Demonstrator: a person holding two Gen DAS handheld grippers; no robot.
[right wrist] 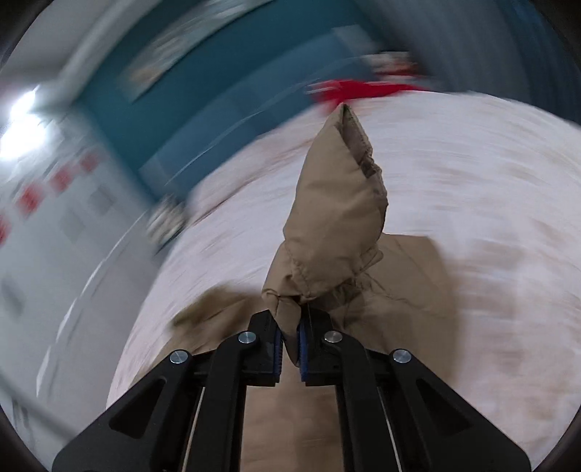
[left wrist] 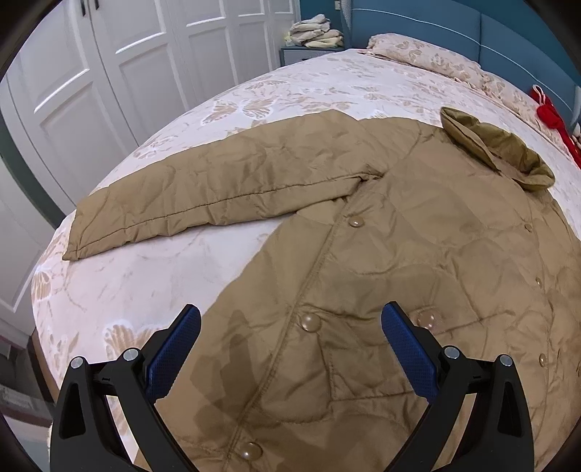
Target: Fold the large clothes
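The left gripper (left wrist: pixel 290 323) hangs wide open above the tan coat (left wrist: pixel 381 290), which lies spread across the bed (left wrist: pixel 145 276) and fills the lower right of that view. The right gripper (right wrist: pixel 289 339) is clamped on the coat's sleeve cuff (right wrist: pixel 334 218), which stands up at centre frame.

Bed (left wrist: pixel 152 276): covered by a pale floral bedspread. Pillow (left wrist: pixel 428 58): same pattern, lying at the teal headboard (left wrist: pixel 508 32). Red fabric item (left wrist: pixel 548 109): at the bed's right edge. Nightstand (left wrist: pixel 301 54): carries a stack of folded cloth (left wrist: pixel 319 32). White panelled wardrobe doors (left wrist: pixel 120 72): left of the bed.
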